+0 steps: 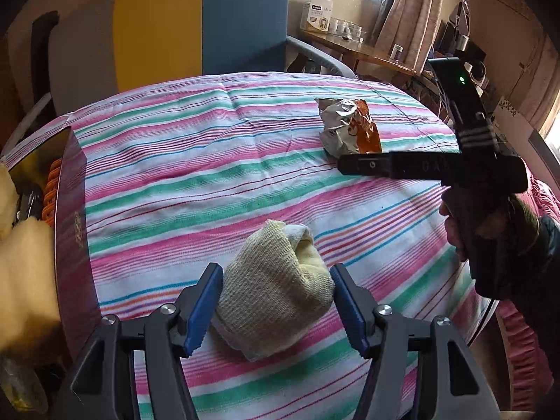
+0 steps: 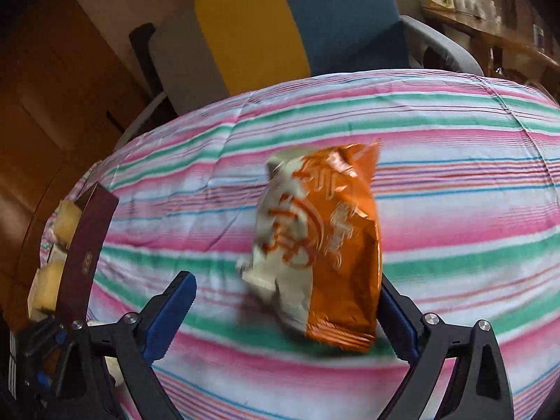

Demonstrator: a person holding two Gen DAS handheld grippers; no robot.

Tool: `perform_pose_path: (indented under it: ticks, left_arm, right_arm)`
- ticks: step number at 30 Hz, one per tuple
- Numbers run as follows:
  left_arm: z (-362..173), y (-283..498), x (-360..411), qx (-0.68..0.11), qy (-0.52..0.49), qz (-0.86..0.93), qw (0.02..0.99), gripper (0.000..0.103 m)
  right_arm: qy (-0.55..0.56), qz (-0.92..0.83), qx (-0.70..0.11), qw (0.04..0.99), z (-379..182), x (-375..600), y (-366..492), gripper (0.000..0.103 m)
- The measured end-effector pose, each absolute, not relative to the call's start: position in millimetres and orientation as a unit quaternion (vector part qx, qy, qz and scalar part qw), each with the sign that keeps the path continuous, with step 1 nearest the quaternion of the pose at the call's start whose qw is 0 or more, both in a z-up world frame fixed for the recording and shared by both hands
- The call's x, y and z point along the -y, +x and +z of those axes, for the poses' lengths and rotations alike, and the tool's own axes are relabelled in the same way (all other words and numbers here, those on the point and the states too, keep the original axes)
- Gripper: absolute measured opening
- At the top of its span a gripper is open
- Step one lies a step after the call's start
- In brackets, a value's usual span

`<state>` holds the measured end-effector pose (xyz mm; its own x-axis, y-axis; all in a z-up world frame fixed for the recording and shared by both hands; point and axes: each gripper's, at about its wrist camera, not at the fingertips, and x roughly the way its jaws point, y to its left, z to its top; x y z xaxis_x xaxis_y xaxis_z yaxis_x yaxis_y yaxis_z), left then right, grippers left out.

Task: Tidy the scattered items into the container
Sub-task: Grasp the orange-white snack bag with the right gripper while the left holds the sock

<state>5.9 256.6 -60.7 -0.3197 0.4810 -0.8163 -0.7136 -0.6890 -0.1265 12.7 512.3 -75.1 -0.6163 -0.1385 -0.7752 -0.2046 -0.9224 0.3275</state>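
On the bed: a striped sheet (image 1: 217, 161) in pink, green and white covered the whole surface.
Chair: a blue and yellow chair (image 1: 199, 31) stood beyond the far edge.
Container: a dark maroon box (image 1: 71, 217) sat at the sheet's left edge, with pale yellow items and something orange inside.
Snack packet: an orange and silver packet (image 2: 325, 245) lay on the sheet, well apart from the box.
Cloth: a pale yellow knitted cloth (image 1: 280, 290) was bundled near the left gripper.
Left gripper (image 1: 276, 309): jaws half-wide, clamped on the cloth.
Right gripper (image 2: 283, 315): jaws wide; the packet sat between them, against the right finger and clear of the left.
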Motion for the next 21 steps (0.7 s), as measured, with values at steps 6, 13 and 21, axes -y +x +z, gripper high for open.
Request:
perform_pose_path:
  ticks: [6, 13, 21]
  left_arm:
    - [-58.9, 24.2, -233.0, -0.117, -0.445, 0.805, 0.374, 0.065]
    - [-57.9, 38.0, -217.1, -0.104, -0.44, 0.803, 0.388, 0.067]
    - [-66.2, 41.7, -219.6, -0.123, -0.429, 0.806, 0.389, 0.07]
  right_arm:
    - [-0.44, 0.878, -0.189, 0.016, -77.4, -472.8, 53.8, 0.094]
    - [-0.434, 0.874, -0.205, 0.074, -72.5, -471.3, 89.5, 0.095]
    - [-0.413, 0.879, -0.173, 0.164, -48.3, -489.2, 56.4, 0.103]
